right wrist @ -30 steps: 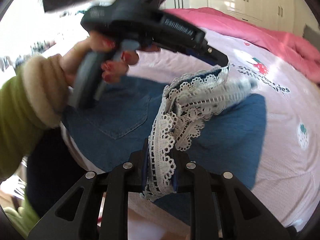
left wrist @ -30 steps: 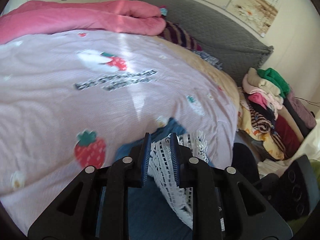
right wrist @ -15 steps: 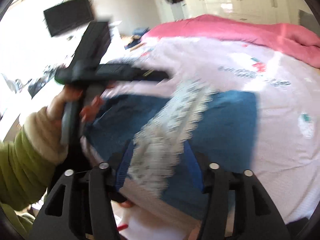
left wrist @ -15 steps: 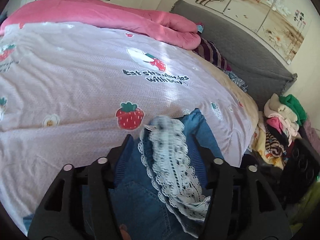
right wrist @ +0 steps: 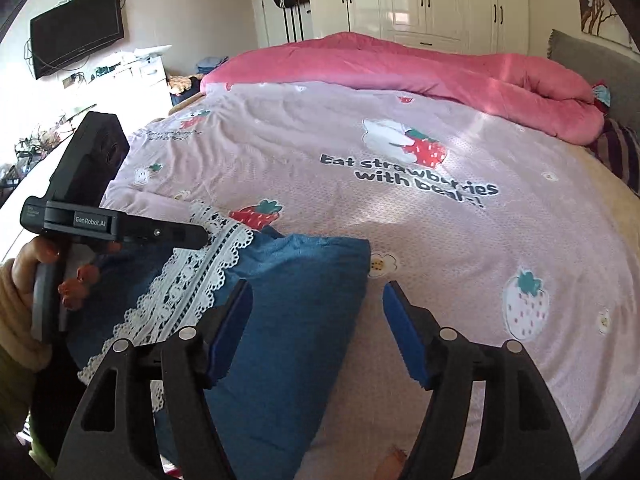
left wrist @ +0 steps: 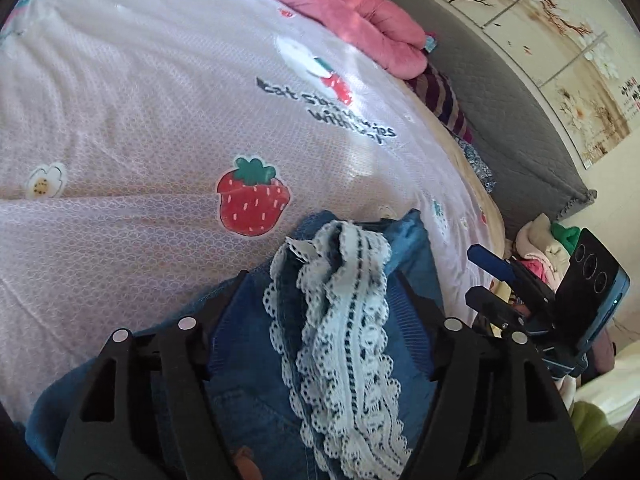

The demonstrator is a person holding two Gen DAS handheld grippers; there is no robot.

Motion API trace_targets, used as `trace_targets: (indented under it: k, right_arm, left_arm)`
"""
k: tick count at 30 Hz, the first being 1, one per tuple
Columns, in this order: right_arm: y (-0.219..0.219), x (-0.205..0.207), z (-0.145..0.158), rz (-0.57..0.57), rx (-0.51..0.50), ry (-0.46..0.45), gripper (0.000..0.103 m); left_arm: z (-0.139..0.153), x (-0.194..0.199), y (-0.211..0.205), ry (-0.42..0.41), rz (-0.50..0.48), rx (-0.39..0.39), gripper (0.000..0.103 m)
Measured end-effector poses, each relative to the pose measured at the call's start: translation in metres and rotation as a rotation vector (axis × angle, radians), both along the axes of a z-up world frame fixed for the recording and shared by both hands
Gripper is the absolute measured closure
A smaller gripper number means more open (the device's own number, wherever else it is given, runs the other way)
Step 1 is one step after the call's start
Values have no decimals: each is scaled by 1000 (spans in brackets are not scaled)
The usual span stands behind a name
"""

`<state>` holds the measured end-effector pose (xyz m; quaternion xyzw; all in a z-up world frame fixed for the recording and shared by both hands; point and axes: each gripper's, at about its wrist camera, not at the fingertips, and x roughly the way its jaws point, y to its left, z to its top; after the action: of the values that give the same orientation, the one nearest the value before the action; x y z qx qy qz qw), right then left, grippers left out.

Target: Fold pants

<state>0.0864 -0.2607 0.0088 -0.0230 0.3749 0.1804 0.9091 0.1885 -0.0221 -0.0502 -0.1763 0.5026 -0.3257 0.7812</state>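
The blue denim pants (right wrist: 296, 312) lie folded on the pink strawberry bedspread (right wrist: 400, 216) near the bed's front edge. Their white lace trim (left wrist: 348, 340) lies on top; it also shows in the right wrist view (right wrist: 188, 284). My left gripper (left wrist: 320, 320) is open, its fingers spread wide either side of the lace, just above the pants. My right gripper (right wrist: 316, 332) is open and empty over the pants' folded right edge. The left gripper also appears in the right wrist view (right wrist: 120, 228), and the right gripper in the left wrist view (left wrist: 492, 280).
A rolled pink duvet (right wrist: 420, 68) lies along the far side of the bed. A grey headboard (left wrist: 500, 96) stands at the right. A pile of clothes (left wrist: 548, 244) sits beside the bed. White wardrobes (right wrist: 420, 0) and a wall television (right wrist: 76, 32) stand beyond.
Both grippers were shut on the lace-trimmed pants a second ago. Both have opened and let go, and the pants now rest folded on the bedspread.
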Motion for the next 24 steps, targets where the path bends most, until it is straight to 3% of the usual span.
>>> trace_targets:
  k: [1,2,3,7,8,9,11,13,16,19,22,24]
  right_arm:
    - [1,3,-1,4,-3,-2,36]
    - [4,8,-3,15,-5,2,36]
    - [6,13,-5,20,-9,6,36]
    - [11,39,-14,0,-30,64,37]
    - [9,45,-17,-8,-25,80,43]
    - [8,51,-19,-14,-25,94,53]
    - [7,59,-24,-38,-53,114,54]
    - [6,64,-30,-38,-56,120,54]
    - [12,67,-44,-43,-109,139,50]
    - [15,65,-56,-62,-185,123,41]
    - [8,62,-58,-84,-182,123,38]
    - [7,58,-58,-89,-195,116,37]
  left_arm:
    - [-4,3,-1,18,2,-14,60]
    - [-6,5,-3,32,4,-26,77]
    - [-8,5,-3,39,9,-32,86]
    - [-8,3,0,43,32,-69,91]
    - [-5,1,3,36,39,-79,92]
    - [-1,-1,6,26,47,-81,92]
    - [9,-10,12,-6,73,-86,92]
    - [16,-22,16,-57,105,-22,92]
    - [2,-25,15,-29,138,53,91]
    - [-6,-22,10,-18,144,68,86]
    - [-2,-24,12,-40,137,61,61]
    - [2,-25,12,-57,150,75,58]
